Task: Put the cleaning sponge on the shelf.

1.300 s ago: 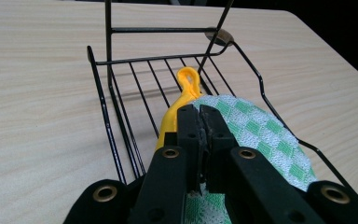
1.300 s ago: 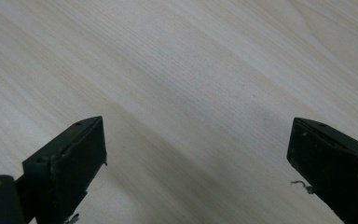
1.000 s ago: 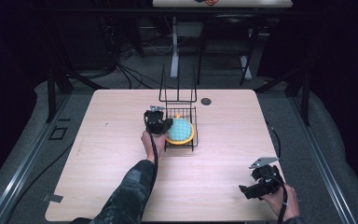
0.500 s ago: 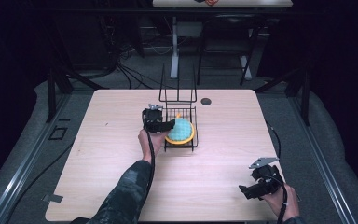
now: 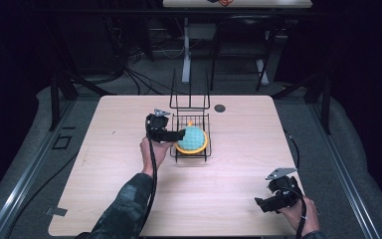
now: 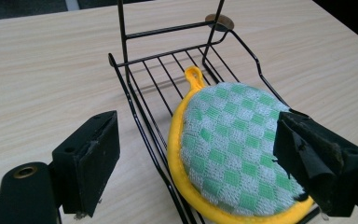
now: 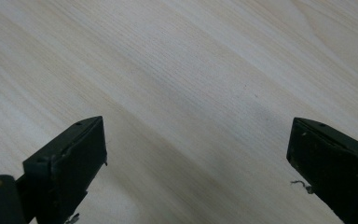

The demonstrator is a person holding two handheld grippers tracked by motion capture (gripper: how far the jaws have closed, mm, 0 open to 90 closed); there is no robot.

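Note:
A round pot holder (image 6: 233, 154), green-and-white checked with a yellow rim and loop, lies in a black wire rack (image 6: 142, 126) at the table's middle (image 5: 193, 138). My left gripper (image 6: 196, 140) hovers at the rack's left side (image 5: 178, 134). Its jaws have just been opening and now stand wide apart. The rack's left rim and the pot holder's near edge sit between them, and the pads press on neither. My right gripper (image 7: 198, 135) is open over bare wood near the front right corner (image 5: 259, 203).
A small dark round disc (image 5: 220, 108) lies behind the rack on the wooden table (image 5: 104, 179). The rack's tall wire back (image 5: 190, 92) rises at its far end. Cables trail from both grippers along the forearms. Dark floor surrounds the table.
The left gripper has lifted slightly beside the rack and its jaws have spread apart. The pot holder stays lying in the rack. The right gripper has not moved.

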